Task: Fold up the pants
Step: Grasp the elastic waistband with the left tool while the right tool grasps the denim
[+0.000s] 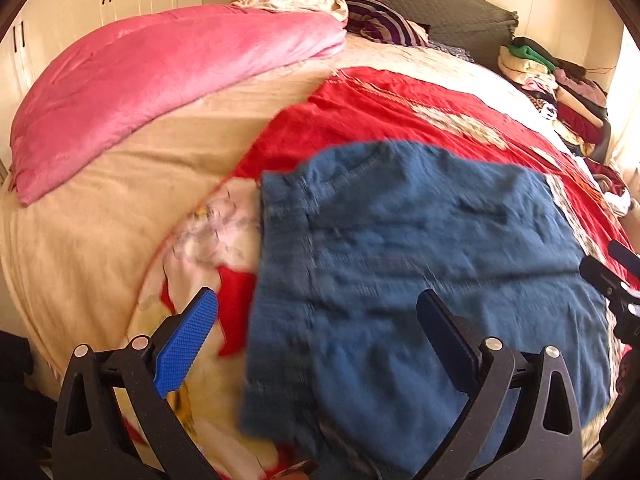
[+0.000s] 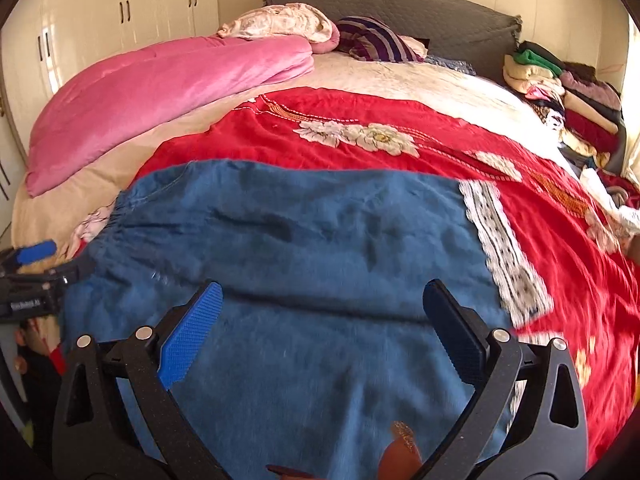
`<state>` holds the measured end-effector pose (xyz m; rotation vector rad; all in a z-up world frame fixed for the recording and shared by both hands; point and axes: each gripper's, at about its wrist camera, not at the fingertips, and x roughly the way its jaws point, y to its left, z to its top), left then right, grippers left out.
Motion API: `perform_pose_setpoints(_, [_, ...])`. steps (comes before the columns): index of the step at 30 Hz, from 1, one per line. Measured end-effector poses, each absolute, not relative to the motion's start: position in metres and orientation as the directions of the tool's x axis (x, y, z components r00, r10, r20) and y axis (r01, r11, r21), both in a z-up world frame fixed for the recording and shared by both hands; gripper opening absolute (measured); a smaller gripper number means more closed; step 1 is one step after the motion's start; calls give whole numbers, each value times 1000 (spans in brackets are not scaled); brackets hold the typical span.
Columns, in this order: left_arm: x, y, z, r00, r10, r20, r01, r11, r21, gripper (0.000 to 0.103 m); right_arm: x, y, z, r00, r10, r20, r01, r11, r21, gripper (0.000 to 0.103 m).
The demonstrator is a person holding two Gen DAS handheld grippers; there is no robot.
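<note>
Lying flat on the red floral blanket (image 2: 400, 120), the blue pants (image 2: 304, 248) spread directly ahead of and beneath both grippers, with the long axis running side to side across both views: the gathered waistband end sits toward the pink quilt (image 2: 160, 92), and the white patterned trim marks the opposite end, toward the clothes pile (image 2: 560, 88). The left gripper (image 1: 316, 344) hovers over the waistband end, its near edge falling between the spread fingers, so the left hand looks nearer that end; the right gripper (image 2: 320, 332) hangs over the middle of the cloth, nearer the trim end. Both sets of jaws stand wide apart and grasp nothing. Whether any finger touches the fabric cannot be told, as the left view is blurred. The pants already look doubled, leg upon leg, so the next fold likely brings one end across to the other. Counted: one pair of pants, two grippers, one red blanket, one pink quilt, one clothes pile.
</note>
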<state>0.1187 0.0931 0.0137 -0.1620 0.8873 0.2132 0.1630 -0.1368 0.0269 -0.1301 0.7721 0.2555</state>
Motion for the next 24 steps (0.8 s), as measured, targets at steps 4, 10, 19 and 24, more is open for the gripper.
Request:
perform_pose_setpoints(4, [146,106,16,613,126,-780,-262,964,-49,99,186,-131,26,680,194,-707,-284,959,-11,95])
perform_pose_setpoints(10, [187,131,10,595,126,-794,-280,958,-59,99,220,-119,23,650,216,-728,-320,947,-5,95])
perform_pose_setpoints(19, [229,156,-15,544,126,-830,-299,953,-51,99,265,-93,19,606,281,-744,-433,901,-12,95])
perform_pose_setpoints(24, [232,159,-26,561,55,-826,-257,960,-110,98,291,-77,11,573,287,-768,-494,868,-45,95])
